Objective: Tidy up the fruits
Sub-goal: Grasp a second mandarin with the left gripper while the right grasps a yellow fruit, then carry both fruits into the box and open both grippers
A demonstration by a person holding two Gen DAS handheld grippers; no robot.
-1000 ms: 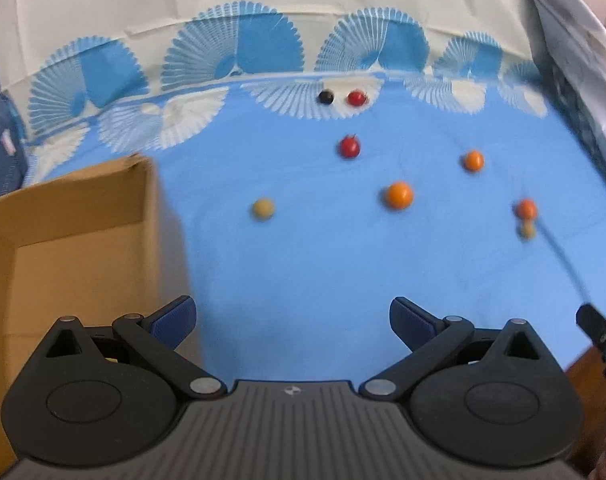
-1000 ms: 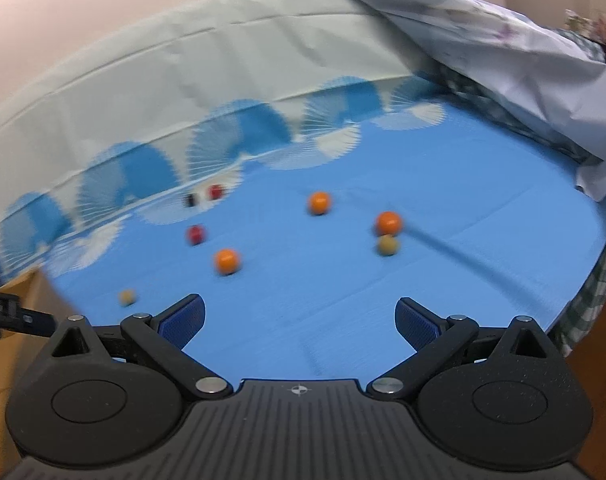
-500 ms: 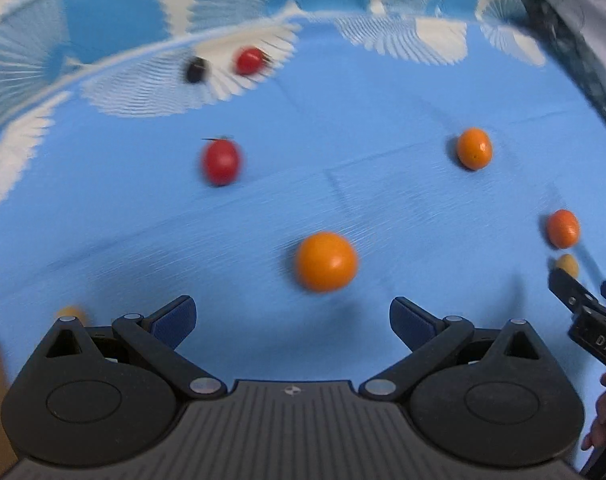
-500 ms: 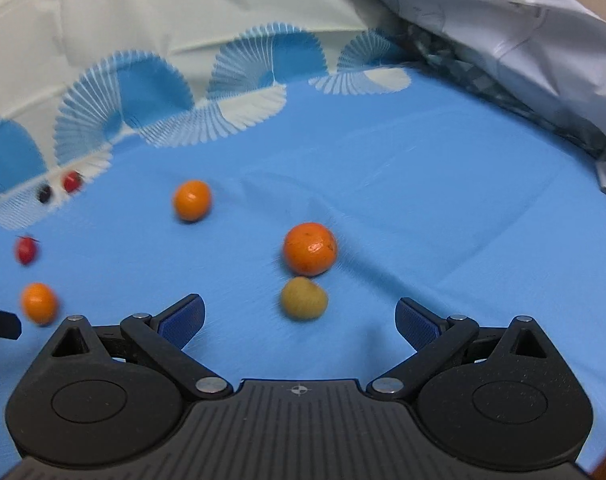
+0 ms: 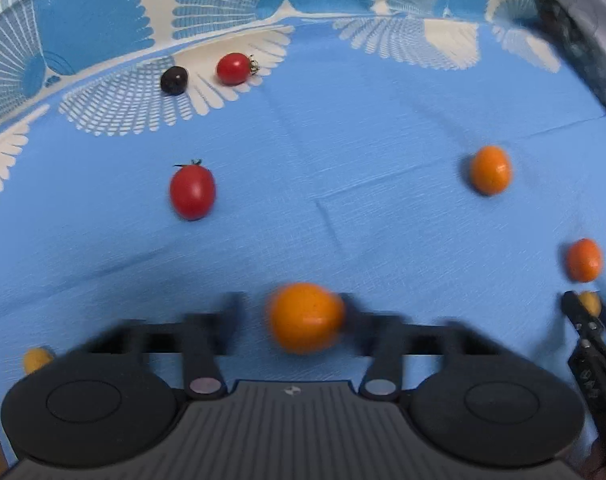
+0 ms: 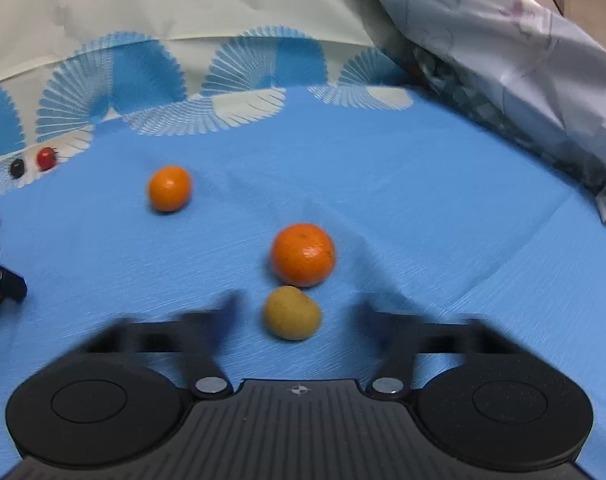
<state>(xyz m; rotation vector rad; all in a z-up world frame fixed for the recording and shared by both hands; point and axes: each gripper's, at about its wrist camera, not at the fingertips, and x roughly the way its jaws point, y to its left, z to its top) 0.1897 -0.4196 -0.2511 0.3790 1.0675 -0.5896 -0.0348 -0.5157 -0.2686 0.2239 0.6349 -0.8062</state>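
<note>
— Tongs first, please. What is the left pair doing?

— My left tongs [image 5: 295,308] point steeply down at the blue cloth [image 5: 343,140], and their jaws have just been closing. Both fingers are smeared with motion. An orange fruit [image 5: 305,317] sits between them. The finger on the right of the picture looks to be against its skin, while a strip of cloth shows between the fruit and the other finger. So I call them not clamped: narrowed around the fruit, with no grip on it.

— And the other pair?

— My right tongs [image 6: 297,308] have just been closing too, and are blurred as well. A yellowish fruit [image 6: 292,313] lies on the cloth between the fingers, with blue showing on both sides of it. Nothing is held.

— What lies near that one?

— A bigger mandarin [image 6: 303,254] lies just beyond it, touching it or very nearly; I cannot tell which. A smaller orange one [image 6: 169,188] lies further off to the left.

— The rest of the fruit?

— From the left camera, a red tomato [image 5: 192,192] lies on the plain blue. At the far edge, on the white fan pattern, a second tomato [image 5: 233,68] and a dark round fruit [image 5: 174,79] lie side by side, slightly apart.
</note>
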